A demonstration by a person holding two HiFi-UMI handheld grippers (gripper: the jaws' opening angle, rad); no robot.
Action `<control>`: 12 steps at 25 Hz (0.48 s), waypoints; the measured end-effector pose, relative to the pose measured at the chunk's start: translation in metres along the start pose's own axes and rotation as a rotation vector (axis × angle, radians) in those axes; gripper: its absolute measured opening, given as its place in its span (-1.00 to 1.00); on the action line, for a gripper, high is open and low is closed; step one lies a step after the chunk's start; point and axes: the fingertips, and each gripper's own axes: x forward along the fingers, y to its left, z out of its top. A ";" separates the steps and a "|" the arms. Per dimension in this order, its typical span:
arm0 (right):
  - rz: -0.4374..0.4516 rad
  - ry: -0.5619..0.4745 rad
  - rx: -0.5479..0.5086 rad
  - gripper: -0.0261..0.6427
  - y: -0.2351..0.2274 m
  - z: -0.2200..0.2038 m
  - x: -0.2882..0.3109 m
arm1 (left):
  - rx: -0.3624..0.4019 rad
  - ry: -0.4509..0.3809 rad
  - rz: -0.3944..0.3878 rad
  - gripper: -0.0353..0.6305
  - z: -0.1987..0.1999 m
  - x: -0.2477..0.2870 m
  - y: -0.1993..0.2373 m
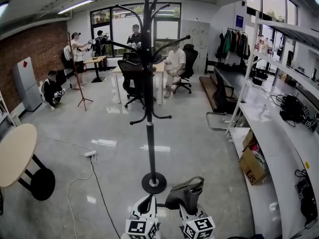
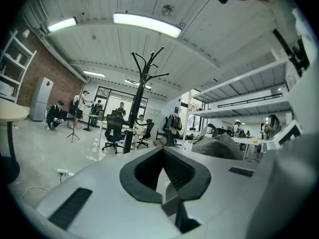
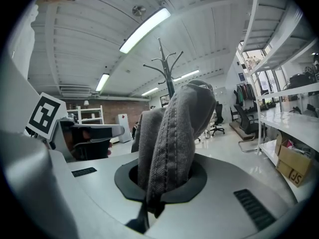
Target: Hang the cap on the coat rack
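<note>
One cap, rack straight ahead
Right tool (image 1: 191,210) is clamping the grey cap (image 1: 185,193); coat rack (image 1: 148,83) is standing just ahead, hooks well above it; left tool (image 1: 145,209) is sitting alongside, jaws together, empty.

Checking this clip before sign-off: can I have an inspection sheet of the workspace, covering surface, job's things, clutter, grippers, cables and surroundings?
Surface: glossy grey floor, reflecting the ceiling lights.
Job's things: black metal coat rack upright on its round base, hooks bare; grey fabric cap not yet hung.
Clutter: brown cardboard box under the white bench; round beige table at left.
Grippers: left gripper shut, empty; right gripper shut on the cap.
Cables: white power strip and black cable on the floor, left of the rack.
Surroundings: people at far desks, black office chairs, red brick wall.
</note>
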 end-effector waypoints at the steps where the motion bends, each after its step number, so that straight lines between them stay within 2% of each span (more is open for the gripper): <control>1: 0.000 -0.001 0.000 -0.88 -0.002 0.001 0.006 | 0.001 0.001 -0.002 -0.89 0.001 0.004 0.003; 12: 0.004 -0.002 0.001 -0.88 -0.007 0.010 0.070 | -0.004 0.012 0.004 -0.89 0.010 0.045 0.048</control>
